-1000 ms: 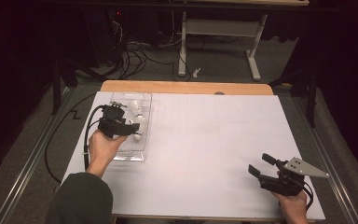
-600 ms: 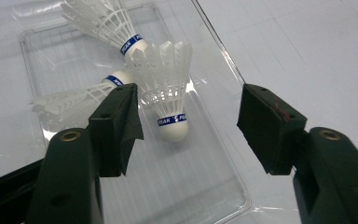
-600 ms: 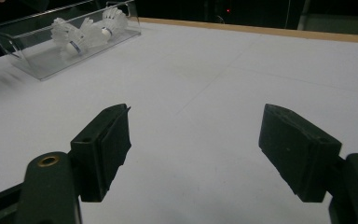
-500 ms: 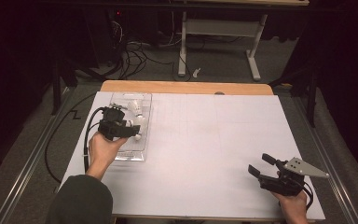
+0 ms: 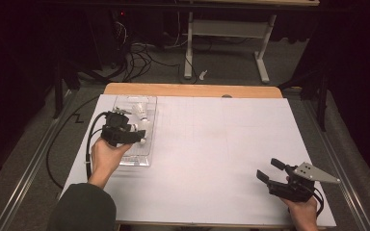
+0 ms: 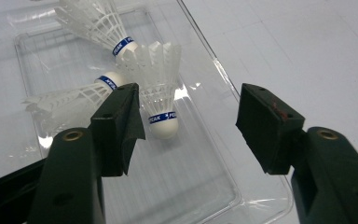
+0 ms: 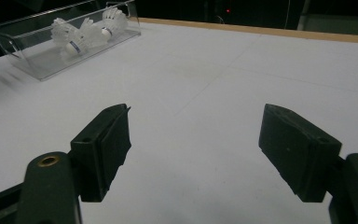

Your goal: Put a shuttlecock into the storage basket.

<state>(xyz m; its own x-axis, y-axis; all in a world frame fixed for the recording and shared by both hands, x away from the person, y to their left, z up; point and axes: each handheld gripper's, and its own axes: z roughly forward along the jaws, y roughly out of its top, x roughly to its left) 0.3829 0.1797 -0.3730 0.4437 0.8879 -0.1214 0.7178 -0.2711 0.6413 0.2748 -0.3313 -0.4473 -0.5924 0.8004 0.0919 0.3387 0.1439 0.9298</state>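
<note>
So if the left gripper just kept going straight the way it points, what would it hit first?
Most likely the nearest shuttlecock in the clear tray, lying ahead between the left gripper's open jaws; depth is uncertain.

Tray [image 6: 223, 79] – clear glossy plastic; shuttlecocks [image 6: 156, 88] – white matt plastic skirts.

Below and just ahead of the left gripper [image 6: 186, 123], three shuttlecocks [image 6: 161, 93] lie close together in the far part of a tray [image 6: 214, 186] on the table [image 5: 221, 144], well apart from the right gripper [image 5: 273, 174] near its opposite corner.
</note>
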